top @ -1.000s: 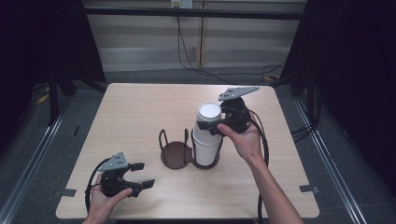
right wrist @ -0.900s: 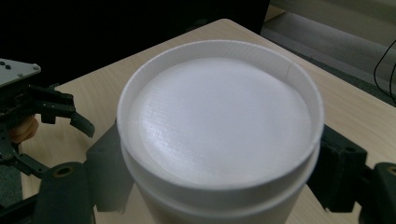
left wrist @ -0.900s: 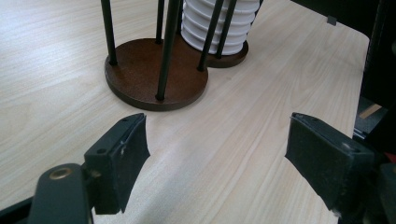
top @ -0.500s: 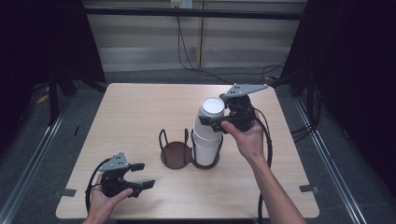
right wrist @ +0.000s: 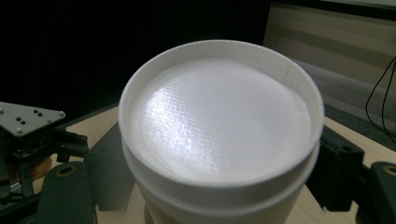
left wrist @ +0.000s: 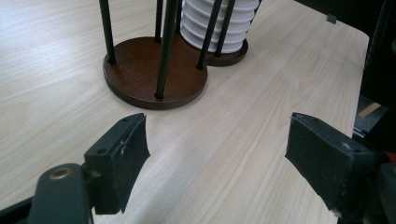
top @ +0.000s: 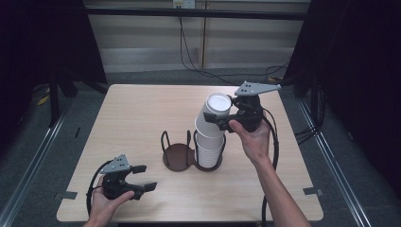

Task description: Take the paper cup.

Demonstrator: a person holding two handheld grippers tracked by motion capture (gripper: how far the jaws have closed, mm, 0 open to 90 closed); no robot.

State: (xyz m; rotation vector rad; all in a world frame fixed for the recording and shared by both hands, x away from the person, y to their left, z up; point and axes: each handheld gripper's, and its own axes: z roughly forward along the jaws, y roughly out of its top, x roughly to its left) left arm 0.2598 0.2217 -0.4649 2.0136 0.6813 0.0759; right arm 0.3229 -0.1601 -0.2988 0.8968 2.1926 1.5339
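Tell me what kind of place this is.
Probably a lab recording station, not a home or café: a lone wooden table ringed by black curtains, loose cables on the floor behind it, and a hand-held gripper shut on stacked paper cups.

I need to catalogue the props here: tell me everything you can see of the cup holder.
The cup holder is a dark brown stand with two round bases joined side by side, each ringed by thin black upright rods. It stands upright near the middle of the wooden table. Its left base is bare; its right one holds a stack of white paper cups, upside down.
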